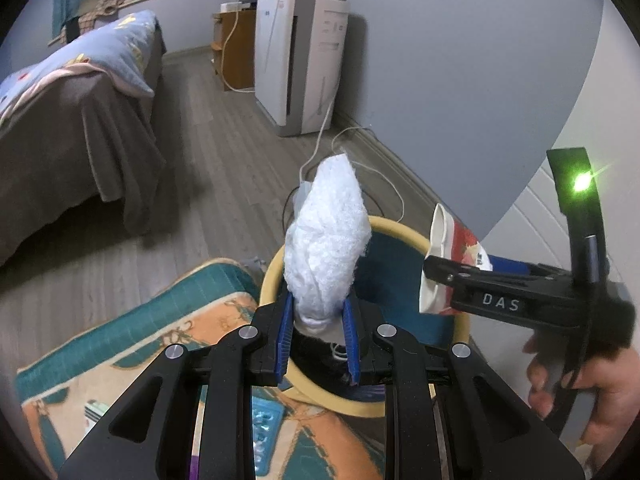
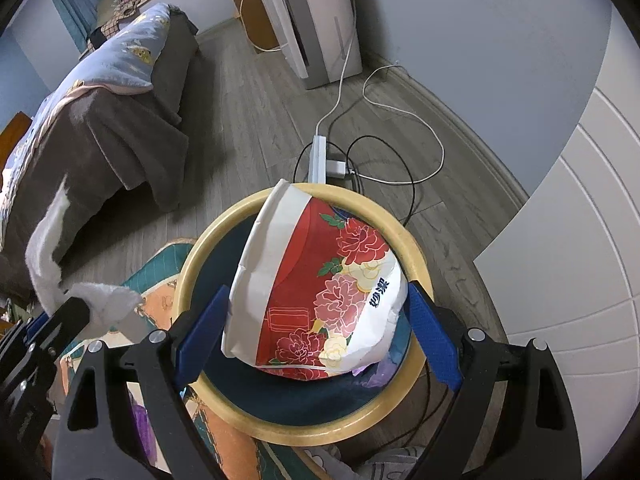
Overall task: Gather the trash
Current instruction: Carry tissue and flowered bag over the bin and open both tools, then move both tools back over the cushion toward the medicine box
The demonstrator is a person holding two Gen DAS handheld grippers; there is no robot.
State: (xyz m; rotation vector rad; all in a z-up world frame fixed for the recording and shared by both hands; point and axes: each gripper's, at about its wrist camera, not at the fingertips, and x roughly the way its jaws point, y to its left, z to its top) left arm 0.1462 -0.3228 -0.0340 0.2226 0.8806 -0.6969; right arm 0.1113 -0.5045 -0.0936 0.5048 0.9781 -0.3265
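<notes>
We have both pieces of trash poised over the bin [image 2: 224, 412], a round basket with a pale yellow rim and dark blue inside, standing on the wooden floor [image 1: 224, 128] beside a patterned mat [image 1: 132, 344]. Our left gripper [image 1: 318, 332] is narrowed on the lower end of a crumpled white tissue wad [image 1: 326, 240], its blue pads pressing both sides so the wad stands up towards twelve o'clock over the bin's rim; pinching it low keeps the fluffy bulk clear of the pads, so we judge it should drop freely. Our right gripper [image 2: 316, 332] stands wide, its pads bearing on either flank of a crushed red floral tissue pack [image 2: 320, 288]; the wide spread simply matches the pack's breadth. In the right wrist view the pack hangs squarely over the bin's mouth, with some purple and white scraps already inside at five o'clock. In the left wrist view the right gripper [image 1: 430, 280] comes in from three o'clock, the person's hand [image 1: 580, 384] on its handle. A power strip [image 2: 318, 156] with trailing cables lies on the floor at twelve o'clock beyond the bin, so we judge it best to release straight down rather than toss
</notes>
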